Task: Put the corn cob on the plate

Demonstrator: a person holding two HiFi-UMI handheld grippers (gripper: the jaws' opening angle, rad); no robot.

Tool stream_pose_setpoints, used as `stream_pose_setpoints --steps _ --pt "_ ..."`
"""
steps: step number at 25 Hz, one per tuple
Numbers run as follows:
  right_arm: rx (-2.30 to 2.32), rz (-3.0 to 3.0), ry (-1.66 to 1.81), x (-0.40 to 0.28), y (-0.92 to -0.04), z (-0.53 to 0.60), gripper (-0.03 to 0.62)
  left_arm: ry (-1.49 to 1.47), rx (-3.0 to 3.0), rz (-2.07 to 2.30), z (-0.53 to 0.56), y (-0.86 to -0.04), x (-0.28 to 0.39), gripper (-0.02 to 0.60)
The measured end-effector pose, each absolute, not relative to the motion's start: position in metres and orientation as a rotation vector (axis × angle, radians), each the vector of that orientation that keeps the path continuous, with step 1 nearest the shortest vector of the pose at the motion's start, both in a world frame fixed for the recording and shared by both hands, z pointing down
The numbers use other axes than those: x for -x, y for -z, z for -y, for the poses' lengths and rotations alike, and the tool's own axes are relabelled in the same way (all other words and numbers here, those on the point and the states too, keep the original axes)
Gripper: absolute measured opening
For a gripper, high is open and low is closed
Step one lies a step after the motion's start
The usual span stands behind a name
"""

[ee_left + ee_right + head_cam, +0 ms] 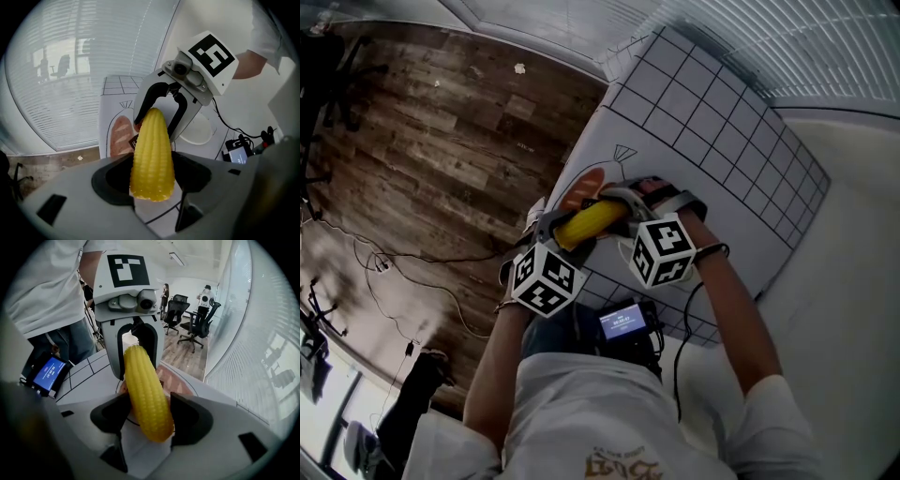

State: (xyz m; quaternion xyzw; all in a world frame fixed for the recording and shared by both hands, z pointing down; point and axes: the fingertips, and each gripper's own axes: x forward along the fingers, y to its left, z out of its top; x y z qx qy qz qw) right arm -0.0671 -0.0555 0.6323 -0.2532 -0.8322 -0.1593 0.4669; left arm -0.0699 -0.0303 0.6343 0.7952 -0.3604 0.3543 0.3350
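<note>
- The corn cob (pixel 592 221) hangs in the air between both grippers, above the gridded mat (pixel 712 141); it is not yet on the plate.
- The right gripper (pixel 145 416) is clamped on the cob's tapered end, with both pads pressing the kernels.
- The left gripper (pixel 152 180) has its jaws apart round the thick end. A thin gap shows beside the cob, so I judge that it carries none of the weight.
- The step in hand looks like a handover to the right gripper. To do it well, draw the left gripper straight back along the cob's length so the jaws do not drag it. Keep the right grip firm, since the rounded, tapering cob could swivel or slip out.
- Then carry it low to the plate and lay it flat in the middle, where it is least likely to roll off.
- Only the left gripper view shows the white plate (pixel 202 131), on the pale surface behind the right gripper and near the printed bread picture (pixel 123 133).
- In the head view I cannot pick the plate out near the hands, yet that view alone shows both grippers meeting end to end.
- The right gripper view adds a lit phone screen (pixel 47 373) on the mat.
</note>
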Motion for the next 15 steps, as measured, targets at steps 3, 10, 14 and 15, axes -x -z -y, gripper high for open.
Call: stream_pose_setpoints --steps 3,10,14,15 --pt "0.634 2.022 0.417 0.068 -0.632 0.055 0.271 -0.934 -2.075 0.933 0.03 -0.634 0.071 0.255" --pt "0.605 2.013 0.45 0.072 -0.626 0.06 0.267 -0.935 -2.099 0.931 0.036 -0.629 0.076 0.255" --pt "0.589 2.017 0.445 0.071 -0.618 0.062 0.267 -0.932 -2.121 0.928 0.038 -0.62 0.075 0.255" --pt "0.581 2.022 0.441 0.071 -0.615 0.063 0.267 -0.933 -2.13 0.928 0.039 -0.616 0.075 0.255"
